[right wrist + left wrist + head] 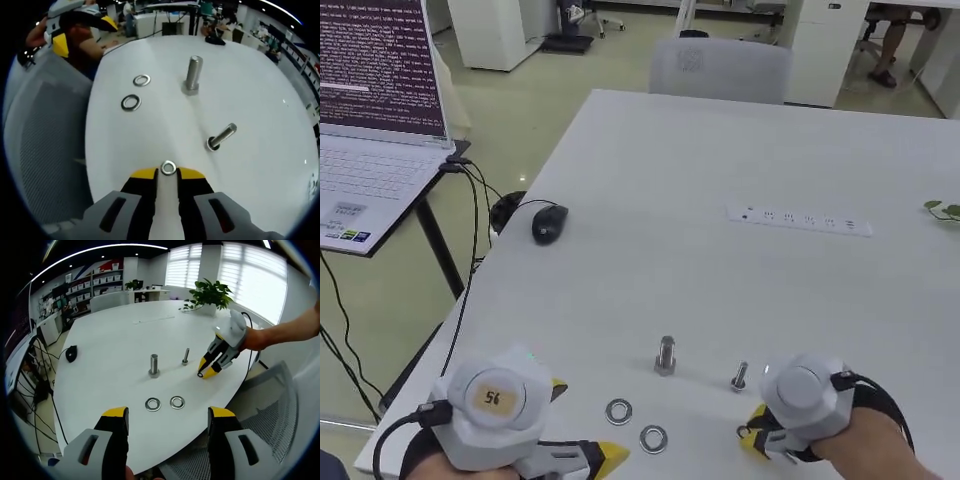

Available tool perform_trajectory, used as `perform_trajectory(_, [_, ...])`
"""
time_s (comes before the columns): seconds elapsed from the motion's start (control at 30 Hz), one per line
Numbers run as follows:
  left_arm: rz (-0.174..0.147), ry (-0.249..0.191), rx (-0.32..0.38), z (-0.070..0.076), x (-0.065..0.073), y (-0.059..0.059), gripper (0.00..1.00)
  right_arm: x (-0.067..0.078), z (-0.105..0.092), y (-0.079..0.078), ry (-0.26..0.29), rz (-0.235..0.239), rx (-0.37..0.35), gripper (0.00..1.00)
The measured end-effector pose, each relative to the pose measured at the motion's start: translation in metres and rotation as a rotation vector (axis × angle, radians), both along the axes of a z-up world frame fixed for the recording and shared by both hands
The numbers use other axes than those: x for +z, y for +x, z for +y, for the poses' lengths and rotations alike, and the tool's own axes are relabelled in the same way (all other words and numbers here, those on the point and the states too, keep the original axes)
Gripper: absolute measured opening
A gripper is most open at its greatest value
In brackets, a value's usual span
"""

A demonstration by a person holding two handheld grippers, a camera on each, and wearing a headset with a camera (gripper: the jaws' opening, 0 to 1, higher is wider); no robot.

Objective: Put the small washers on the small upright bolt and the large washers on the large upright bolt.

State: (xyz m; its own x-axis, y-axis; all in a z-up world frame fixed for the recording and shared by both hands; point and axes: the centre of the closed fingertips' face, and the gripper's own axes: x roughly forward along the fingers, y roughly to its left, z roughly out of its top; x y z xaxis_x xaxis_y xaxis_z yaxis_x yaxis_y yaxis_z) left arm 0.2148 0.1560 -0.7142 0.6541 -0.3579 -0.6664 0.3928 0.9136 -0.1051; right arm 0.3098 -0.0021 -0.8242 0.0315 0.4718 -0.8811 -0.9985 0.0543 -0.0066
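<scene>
Small washer (168, 167): one, pinched flat between the yellow jaw tips of the right gripper (168, 172), which is closed on it just above the tabletop.
Small bolt (221, 136): stands head-down on the white table (260, 90), just beyond the held washer; nothing on its shank.
Large bolt (192, 75): upright, farther out and apart from the small bolt; shank bare.
Large washer (153, 404): lies flat on the table; a second large washer (177, 402) lies just beside it, not touching. Both lie between the large bolt and the near table edge.
Left gripper (168, 416): jaws spread wide, holding nothing, near the table edge short of the two large washers.
Surroundings: black mouse (549, 223) near the table's left edge; white power strip (798, 221) farther back; open laptop (370, 120) on a side stand; grey chair (720, 68) at the far end.
</scene>
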Motion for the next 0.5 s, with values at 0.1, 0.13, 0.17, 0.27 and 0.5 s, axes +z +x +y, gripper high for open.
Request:
perform_trajectory(0.1, [0.000, 0.003, 0.005, 0.0021, 0.0000, -0.0006, 0.63, -0.0009, 0.0005, -0.0011, -0.019, -0.017, 0.038, 0.17])
perform_trajectory(0.13, [0.000, 0.004, 0.006, 0.0027, 0.0001, -0.0007, 0.63, -0.0007, 0.0005, -0.0016, -0.023, -0.023, 0.043, 0.17])
perform_trajectory(0.17, [0.000, 0.004, 0.007, 0.0033, 0.0003, -0.0008, 0.63, -0.0006, 0.0006, -0.0019, -0.026, -0.026, 0.045, 0.17])
perform_trajectory(0.27, [-0.003, 0.003, 0.013, 0.0050, 0.0012, -0.0005, 0.63, -0.0005, 0.0005, 0.0000, -0.030, -0.039, 0.047, 0.18])
perform_trajectory(0.5, [-0.003, 0.000, 0.011, 0.0034, 0.0010, 0.0002, 0.63, -0.0011, 0.0010, 0.0025, -0.016, -0.017, 0.052, 0.17])
